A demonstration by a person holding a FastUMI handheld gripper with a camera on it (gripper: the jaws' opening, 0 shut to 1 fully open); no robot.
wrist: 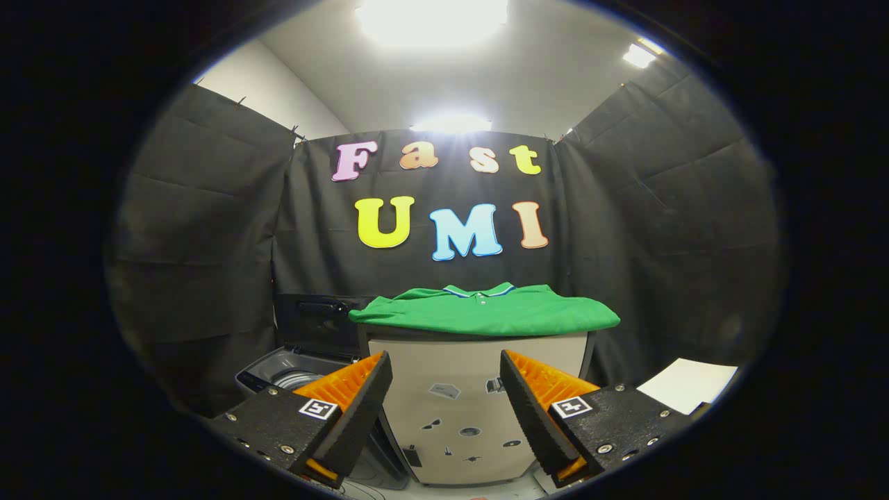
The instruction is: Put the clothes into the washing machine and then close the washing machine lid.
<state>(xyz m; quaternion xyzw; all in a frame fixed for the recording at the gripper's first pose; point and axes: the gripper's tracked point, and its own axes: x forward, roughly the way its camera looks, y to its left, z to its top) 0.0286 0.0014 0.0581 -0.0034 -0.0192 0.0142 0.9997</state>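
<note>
The gripper (444,389) was held with its fingers spread apart and nothing between them. Beyond the fingers, a green polo shirt (486,312) was seen folded flat on top of a pale cabinet (472,389), whose front was dotted with small stickers. Beside the cabinet, behind the left finger, the washing machine (285,371) was seen with its dark lid (316,323) raised upright and the drum opening partly visible. A white sheet (687,384) was seen past the right finger

Tongs (444,389) spread empty; green shirt (486,311) lies on cabinet (479,423) beyond.
</note>
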